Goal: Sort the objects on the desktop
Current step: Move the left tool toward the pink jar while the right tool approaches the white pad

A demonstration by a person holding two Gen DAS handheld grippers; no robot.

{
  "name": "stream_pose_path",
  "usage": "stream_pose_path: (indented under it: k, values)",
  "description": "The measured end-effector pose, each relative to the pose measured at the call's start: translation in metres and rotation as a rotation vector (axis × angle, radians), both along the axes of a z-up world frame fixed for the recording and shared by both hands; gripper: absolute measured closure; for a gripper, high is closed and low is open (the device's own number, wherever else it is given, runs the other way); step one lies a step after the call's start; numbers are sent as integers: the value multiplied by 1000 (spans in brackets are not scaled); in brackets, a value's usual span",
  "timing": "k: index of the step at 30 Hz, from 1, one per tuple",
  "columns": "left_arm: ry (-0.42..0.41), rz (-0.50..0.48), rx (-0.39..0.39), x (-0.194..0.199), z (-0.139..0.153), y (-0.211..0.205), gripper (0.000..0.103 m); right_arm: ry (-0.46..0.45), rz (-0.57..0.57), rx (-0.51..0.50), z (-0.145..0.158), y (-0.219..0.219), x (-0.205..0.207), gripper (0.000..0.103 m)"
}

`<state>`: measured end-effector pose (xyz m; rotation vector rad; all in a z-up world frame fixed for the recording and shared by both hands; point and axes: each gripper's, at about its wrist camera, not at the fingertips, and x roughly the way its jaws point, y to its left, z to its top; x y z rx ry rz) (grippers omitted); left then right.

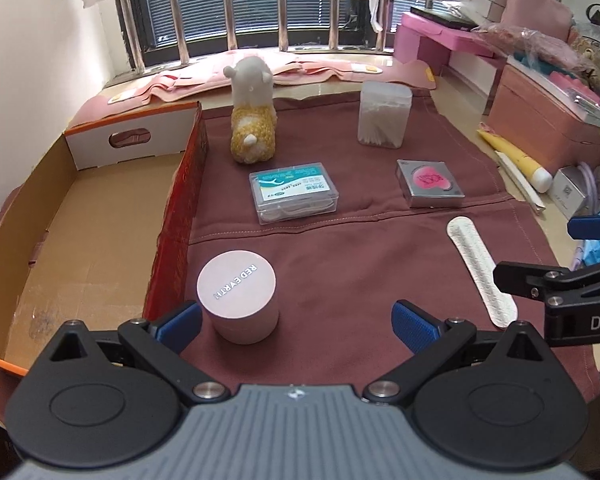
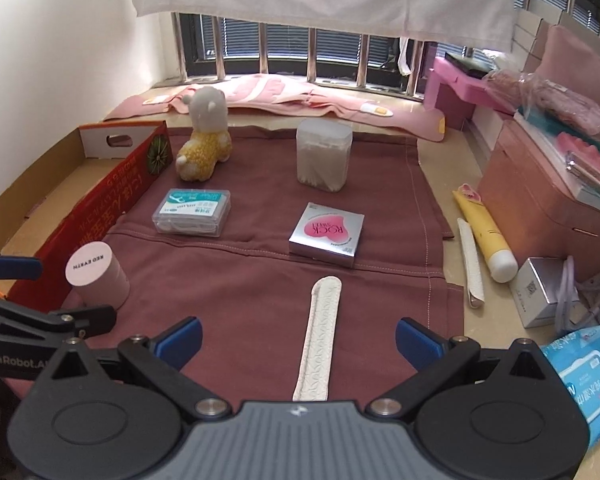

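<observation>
Blue-padded, my left gripper stands spread wide and empty; the pink jar sits just inside its left finger, beside the cardboard tray wall. My right gripper is likewise released, straddling the white strip. Only the right view shows the tissue pack. Bare maroon cloth lies ahead.

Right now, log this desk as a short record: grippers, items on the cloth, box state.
left gripper: open, pink jar just ahead between its fingers, not gripped
right gripper: open, white strip lying lengthwise between its fingers
on the maroon cloth: alpaca plush, cotton swab box, floss pick case, silver square box
cardboard box: left of the cloth, nothing inside in view
</observation>
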<state>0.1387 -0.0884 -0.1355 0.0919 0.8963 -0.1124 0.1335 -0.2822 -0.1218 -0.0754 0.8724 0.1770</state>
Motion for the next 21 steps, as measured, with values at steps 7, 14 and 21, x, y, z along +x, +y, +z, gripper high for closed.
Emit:
stream_pose_path:
  k: [7, 14, 21]
  values:
    - [18, 67, 22, 12, -20, 0, 0, 44, 39, -4, -16, -7, 13, 0]
    - [31, 106, 37, 22, -32, -1, 0, 66, 68, -6, -27, -12, 25, 0]
    - [36, 143, 45, 32, -38, -2, 0, 69, 78, -20, -36, -13, 30, 6]
